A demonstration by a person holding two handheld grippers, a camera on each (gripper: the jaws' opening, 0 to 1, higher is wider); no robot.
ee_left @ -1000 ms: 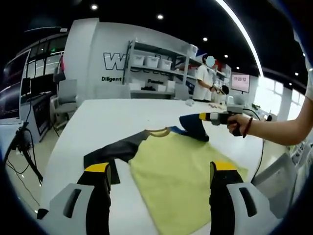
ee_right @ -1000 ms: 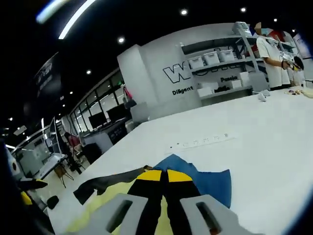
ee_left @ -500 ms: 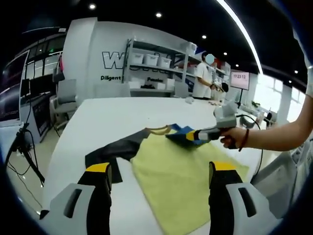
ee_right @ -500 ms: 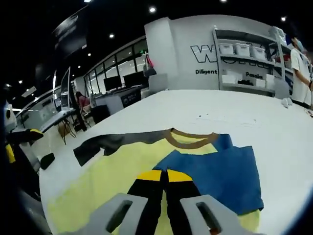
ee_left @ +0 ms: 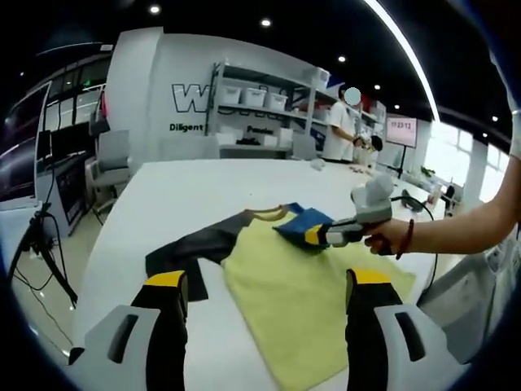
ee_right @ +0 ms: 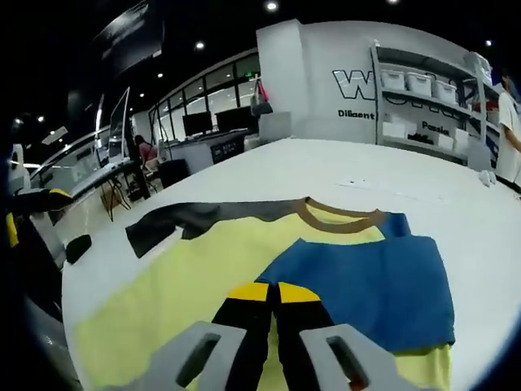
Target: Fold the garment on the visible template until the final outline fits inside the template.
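Lying flat on a white table (ee_left: pixel 203 187), the garment (ee_right: pixel 203 269) is a yellow shirt with a tan collar (ee_right: pixel 338 220), one dark grey sleeve (ee_right: pixel 195 220) stretched out to the side and one blue sleeve (ee_right: pixel 374 281) folded over onto the yellow body. In the right gripper view, the right gripper (ee_right: pixel 273 292) has its yellow-tipped jaws pressed together at the near edge of the blue sleeve, apparently pinching the cloth, though the contact itself is hard to make out. The left gripper view shows that same tool (ee_left: pixel 319 235) held by a hand (ee_left: pixel 389 238) reaching in from the right, its tip resting on the folded blue sleeve (ee_left: pixel 299 221). The left gripper (ee_left: pixel 264 285) hovers above the near part of the yellow shirt (ee_left: pixel 309 301) with its jaws spread wide and nothing between them. Behind the table stand shelves (ee_left: pixel 260 106) with white bins against a lettered wall, and a person (ee_left: pixel 340 130) stands near them.
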